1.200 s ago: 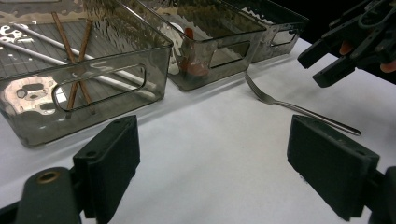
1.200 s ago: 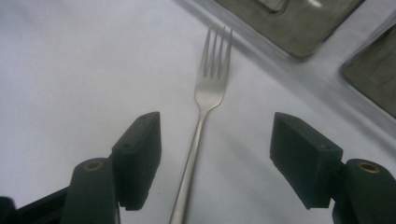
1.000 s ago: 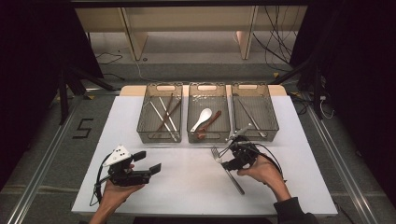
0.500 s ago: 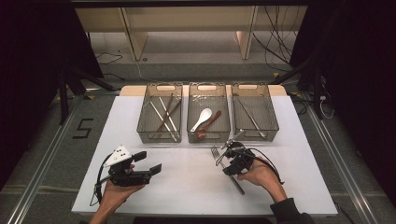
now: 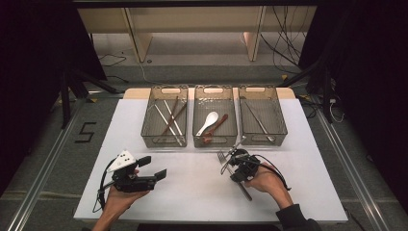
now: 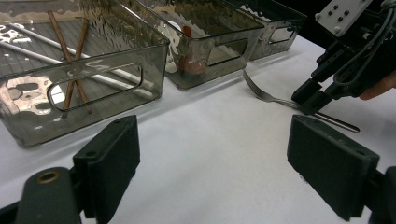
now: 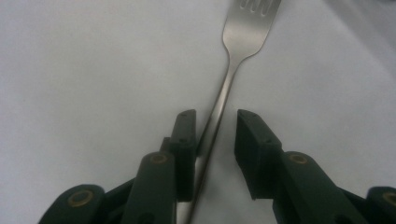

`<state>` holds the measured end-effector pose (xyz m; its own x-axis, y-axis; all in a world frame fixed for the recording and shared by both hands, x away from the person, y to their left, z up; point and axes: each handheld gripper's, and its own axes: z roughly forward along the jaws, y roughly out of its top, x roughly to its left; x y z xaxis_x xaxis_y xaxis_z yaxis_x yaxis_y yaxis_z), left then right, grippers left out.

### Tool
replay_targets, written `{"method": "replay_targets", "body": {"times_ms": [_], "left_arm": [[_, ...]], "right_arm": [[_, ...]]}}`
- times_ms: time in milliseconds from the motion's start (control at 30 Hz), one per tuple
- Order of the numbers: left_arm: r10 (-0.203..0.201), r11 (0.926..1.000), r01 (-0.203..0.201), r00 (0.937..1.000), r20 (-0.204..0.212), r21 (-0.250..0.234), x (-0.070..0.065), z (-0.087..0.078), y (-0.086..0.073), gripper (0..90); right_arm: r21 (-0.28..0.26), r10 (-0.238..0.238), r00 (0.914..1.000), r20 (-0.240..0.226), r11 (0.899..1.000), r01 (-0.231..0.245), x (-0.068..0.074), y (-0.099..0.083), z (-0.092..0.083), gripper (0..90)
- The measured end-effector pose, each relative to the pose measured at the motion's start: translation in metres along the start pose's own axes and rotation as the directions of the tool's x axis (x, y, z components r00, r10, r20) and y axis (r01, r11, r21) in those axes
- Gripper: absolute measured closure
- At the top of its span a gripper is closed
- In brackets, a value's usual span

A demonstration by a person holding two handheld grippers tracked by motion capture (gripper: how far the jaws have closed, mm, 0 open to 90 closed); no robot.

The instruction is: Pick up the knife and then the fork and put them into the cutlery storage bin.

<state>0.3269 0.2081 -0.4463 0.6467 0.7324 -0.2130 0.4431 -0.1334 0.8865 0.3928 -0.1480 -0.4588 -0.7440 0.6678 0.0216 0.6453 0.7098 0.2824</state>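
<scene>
A metal fork (image 5: 222, 157) lies on the white table (image 5: 192, 192) in front of the middle bin, tines toward the bins. My right gripper (image 5: 235, 166) is down over its handle. In the right gripper view the fork (image 7: 233, 70) runs up between the jaws of the right gripper (image 7: 215, 122), which have just been closing. The handle lies against the left pad, with a gap still showing at the right pad. My left gripper (image 5: 153, 167) hovers open at the front left with nothing between its jaws. In its own view the left gripper (image 6: 215, 158) faces the fork (image 6: 266, 95) and the right gripper (image 6: 310, 100).
Three clear bins stand in a row at the back. The left bin (image 5: 163, 143) holds chopsticks (image 5: 171, 118). A white spoon (image 5: 208, 122) and a brown one lie in the middle bin (image 5: 215, 143), and the right bin (image 5: 263, 141) holds metal cutlery.
The right gripper's jaws have narrowed around the fork's handle and the hand has shifted slightly. The left gripper has stayed where it was.
</scene>
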Motion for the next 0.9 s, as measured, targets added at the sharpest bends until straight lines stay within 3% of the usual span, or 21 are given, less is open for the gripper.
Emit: {"method": "replay_targets", "body": {"times_ms": [700, 900], "left_arm": [[0.003, 1.0000, -0.003, 1.0000, 0.002, 0.004, -0.0012, 0.0004, -0.0002, 16.7], [0.002, 1.0000, -0.002, 1.0000, 0.002, 0.001, -0.0012, 0.0003, -0.0001, 16.7]], "right_arm": [[0.027, -0.029, 0.9996, 0.005, 0.999, 0.029, -0.0005, 0.0031, 0.0006, 83.0], [0.030, -0.060, 0.9981, 0.013, 0.998, 0.060, 0.0011, 0.0033, 0.0007, 84.7]]}}
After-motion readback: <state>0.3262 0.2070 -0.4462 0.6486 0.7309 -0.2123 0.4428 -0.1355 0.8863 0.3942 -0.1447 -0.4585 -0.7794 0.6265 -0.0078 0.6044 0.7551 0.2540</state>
